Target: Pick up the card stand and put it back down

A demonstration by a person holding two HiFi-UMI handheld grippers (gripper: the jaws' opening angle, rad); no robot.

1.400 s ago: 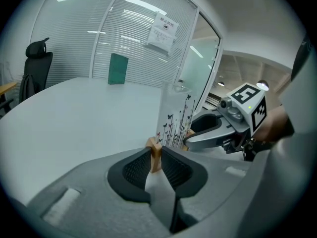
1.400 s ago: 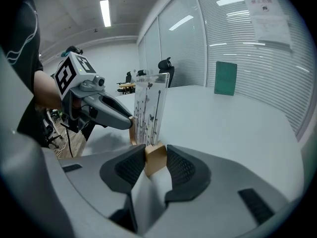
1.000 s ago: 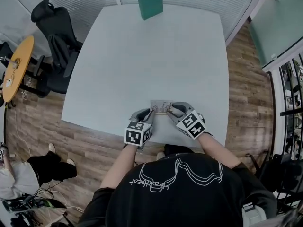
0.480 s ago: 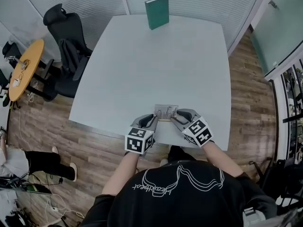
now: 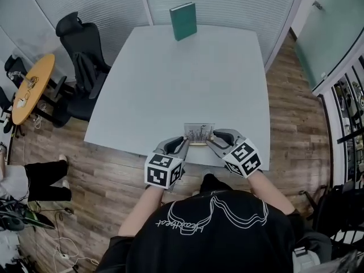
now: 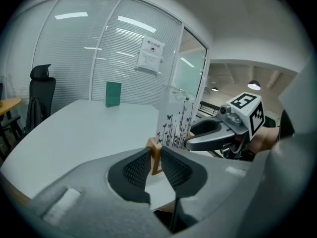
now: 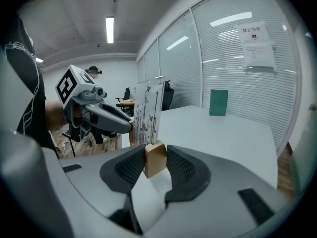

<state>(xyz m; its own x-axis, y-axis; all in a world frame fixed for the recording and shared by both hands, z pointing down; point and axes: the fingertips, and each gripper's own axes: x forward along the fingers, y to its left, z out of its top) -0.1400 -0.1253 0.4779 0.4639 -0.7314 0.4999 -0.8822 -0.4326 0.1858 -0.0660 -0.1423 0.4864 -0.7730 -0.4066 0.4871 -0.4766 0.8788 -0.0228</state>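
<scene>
My left gripper (image 6: 155, 163) pinches one end of the wooden base of the card stand (image 5: 199, 135) and my right gripper (image 7: 156, 163) pinches the other, each pair of jaws narrowed onto the wood; the stand hangs, as far as I can judge, just above the near edge of the table (image 5: 187, 78), its printed card upright; I should move both hands as one, level and at one pace, so the base does not twist; I set it flat before loosening either grip.
</scene>
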